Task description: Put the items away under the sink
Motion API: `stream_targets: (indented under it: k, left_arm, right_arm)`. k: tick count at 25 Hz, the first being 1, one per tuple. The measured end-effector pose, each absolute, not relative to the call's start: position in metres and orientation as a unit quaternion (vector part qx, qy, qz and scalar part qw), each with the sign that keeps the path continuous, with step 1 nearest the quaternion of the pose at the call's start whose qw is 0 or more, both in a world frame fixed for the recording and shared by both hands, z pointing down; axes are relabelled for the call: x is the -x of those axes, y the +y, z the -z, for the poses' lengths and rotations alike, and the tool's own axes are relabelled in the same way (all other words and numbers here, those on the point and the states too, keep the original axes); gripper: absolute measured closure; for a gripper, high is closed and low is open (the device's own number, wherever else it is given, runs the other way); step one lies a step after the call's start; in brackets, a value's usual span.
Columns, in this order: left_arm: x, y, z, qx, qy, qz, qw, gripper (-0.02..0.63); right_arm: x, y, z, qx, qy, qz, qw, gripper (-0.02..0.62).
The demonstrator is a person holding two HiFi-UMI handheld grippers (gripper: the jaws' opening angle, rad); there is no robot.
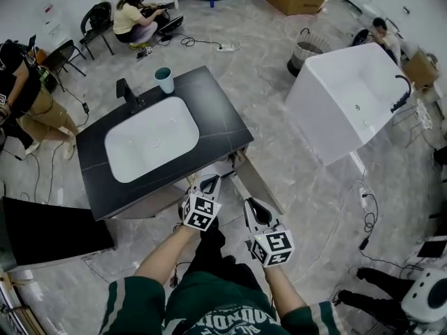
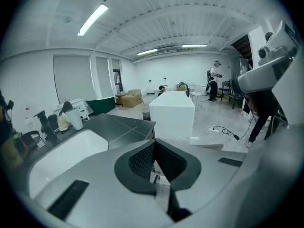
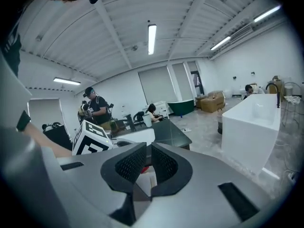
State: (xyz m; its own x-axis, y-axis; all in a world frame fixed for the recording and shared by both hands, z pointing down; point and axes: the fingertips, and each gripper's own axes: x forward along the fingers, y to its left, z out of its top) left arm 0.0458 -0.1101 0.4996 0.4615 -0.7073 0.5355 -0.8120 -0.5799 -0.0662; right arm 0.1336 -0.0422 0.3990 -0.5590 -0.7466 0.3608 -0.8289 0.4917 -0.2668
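Well, the sink point(image 1: 151, 139) is sitting in the dark vanity point(image 1: 216, 128), a cup point(image 1: 165, 79) standing beside the faucet point(image 1: 129, 95). Near its front, the left gripper point(image 1: 209, 182) is hovering clenched and empty; the right gripper point(image 1: 253, 205) is seemingly closed too.

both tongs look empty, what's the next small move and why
Probably open the left tongs and reach toward the teal cup beside the faucet. It is the only loose item visible on the counter, and both the left and right tongs are shut on nothing, held short of the vanity's front.
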Motion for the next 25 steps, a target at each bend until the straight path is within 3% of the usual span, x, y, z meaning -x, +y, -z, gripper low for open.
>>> stream_targets:
  k: [3,11,22,25]
  left_arm:
    - [-0.042,-0.098,-0.459,-0.846,-0.455,-0.248,0.123,0.597]
    - [-0.004,-0.113,-0.397,-0.835,-0.494,-0.218,0.105,0.597]
    - [0.083,-0.234,-0.382,-0.819,-0.532,-0.193,0.095,0.593]
    - [0.104,-0.277,-0.385,-0.819,-0.532,-0.193,0.097,0.556]
  right_arm:
    - [-0.135,-0.030,-0.359,-0.457,-0.862,-0.198,0.092,0.535]
    - [-0.115,-0.022,-0.309,-0.443,-0.875,-0.177,0.086,0.535]
    - [-0.050,-0.126,-0.291,-0.429,-0.885,-0.156,0.093,0.535]
    - [-0.034,-0.165,-0.287,-0.427,-0.885,-0.156,0.095,0.535]
